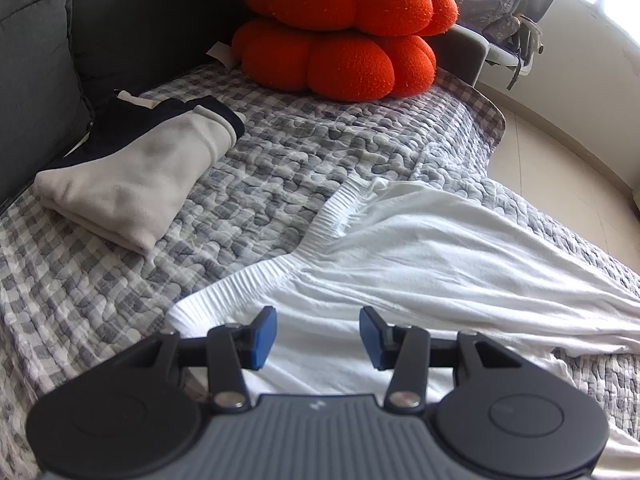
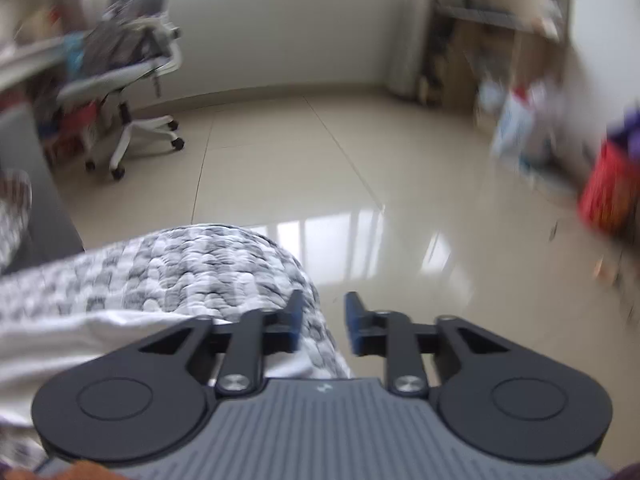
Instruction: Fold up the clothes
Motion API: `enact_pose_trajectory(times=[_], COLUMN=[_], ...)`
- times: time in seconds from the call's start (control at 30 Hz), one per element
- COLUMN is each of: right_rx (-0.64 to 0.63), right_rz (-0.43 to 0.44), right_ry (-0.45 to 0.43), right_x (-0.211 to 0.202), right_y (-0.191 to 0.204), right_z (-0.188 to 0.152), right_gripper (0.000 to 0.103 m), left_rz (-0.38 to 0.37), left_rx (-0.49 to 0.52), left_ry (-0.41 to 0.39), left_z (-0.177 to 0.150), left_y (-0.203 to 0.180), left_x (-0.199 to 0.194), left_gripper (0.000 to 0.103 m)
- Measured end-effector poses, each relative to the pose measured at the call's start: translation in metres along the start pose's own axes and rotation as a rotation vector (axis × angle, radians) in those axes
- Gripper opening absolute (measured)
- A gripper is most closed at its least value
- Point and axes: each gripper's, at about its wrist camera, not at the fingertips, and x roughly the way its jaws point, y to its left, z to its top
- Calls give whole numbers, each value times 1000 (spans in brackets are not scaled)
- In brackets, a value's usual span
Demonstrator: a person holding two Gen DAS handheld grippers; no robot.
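White trousers [image 1: 420, 256] with a ribbed elastic waistband lie spread on the grey checked quilt [image 1: 280, 160], legs running off to the right. My left gripper [image 1: 318, 334] hovers open just above the cloth below the waistband, nothing between its blue pads. A folded beige and navy garment [image 1: 132, 184] rests at the left near the sofa back. In the right wrist view my right gripper [image 2: 322, 322] is open and empty over the quilt's corner [image 2: 208, 272], pointing out at the floor; a strip of the white trousers [image 2: 80, 340] shows at lower left.
Two stacked orange cushions [image 1: 344, 28] sit at the far end of the quilt against the dark grey sofa back [image 1: 60, 40]. A white office chair [image 2: 132, 92] with a bag on it stands on the tiled floor [image 2: 360, 180]. Blurred shelves and boxes line the right wall.
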Motion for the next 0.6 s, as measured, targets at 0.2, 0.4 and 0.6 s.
enact_pose_trajectory(times=[0.2,0.4,0.6], right_rx=[151,82,-74], right_rz=[62,136,116], right_ry=[30,-24,41], right_x=[3,-4,5], right_y=[-22,-2,14], right_z=[11,21,12], right_gripper=[46,46,2], left_rz=[-2,-18,-13], left_rx=[13,-2,9], left_ry=[1,10,11], left_z=[-2,-3,-4], left_y=[-4,-3,-6], left_x=[-1,1,3], left_gripper=[47,47,47])
